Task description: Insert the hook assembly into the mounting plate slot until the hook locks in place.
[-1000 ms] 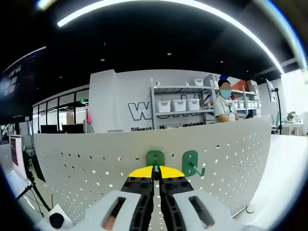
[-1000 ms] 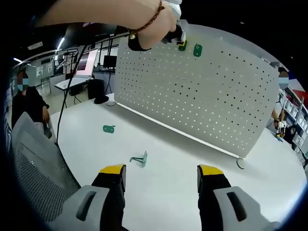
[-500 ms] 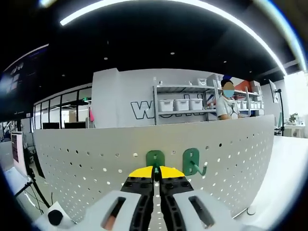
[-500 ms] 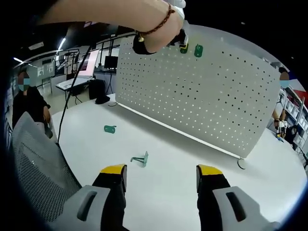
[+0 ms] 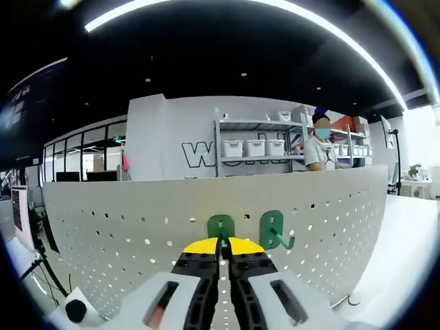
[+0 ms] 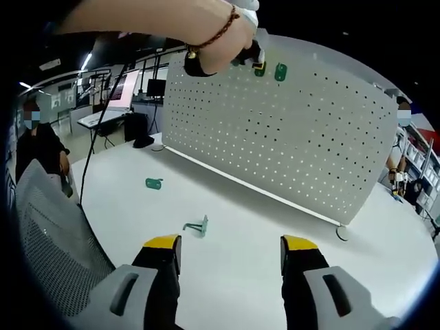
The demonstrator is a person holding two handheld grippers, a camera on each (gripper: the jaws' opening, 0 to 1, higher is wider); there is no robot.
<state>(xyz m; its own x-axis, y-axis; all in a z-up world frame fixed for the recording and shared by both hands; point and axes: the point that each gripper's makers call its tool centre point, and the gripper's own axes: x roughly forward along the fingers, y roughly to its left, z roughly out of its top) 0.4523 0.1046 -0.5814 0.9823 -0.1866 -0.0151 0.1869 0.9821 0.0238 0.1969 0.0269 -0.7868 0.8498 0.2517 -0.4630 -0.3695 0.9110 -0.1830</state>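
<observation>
A green hook [image 5: 221,226] sits against the white perforated mounting plate [image 5: 124,234] near its top edge, directly ahead of the left gripper [image 5: 221,242], whose yellow-tipped jaws are pressed together around the hook's lower part. Just beside it, a second green hook [image 5: 273,230] already hangs on the plate. In the right gripper view the plate stands upright on the white table [image 6: 275,240], with the left gripper held at its upper edge. The right gripper [image 6: 231,244] hovers low over the table's near edge, jaws spread wide and empty. Two more green hooks lie on the table: one [image 6: 199,225] just ahead, another [image 6: 154,183] farther left.
</observation>
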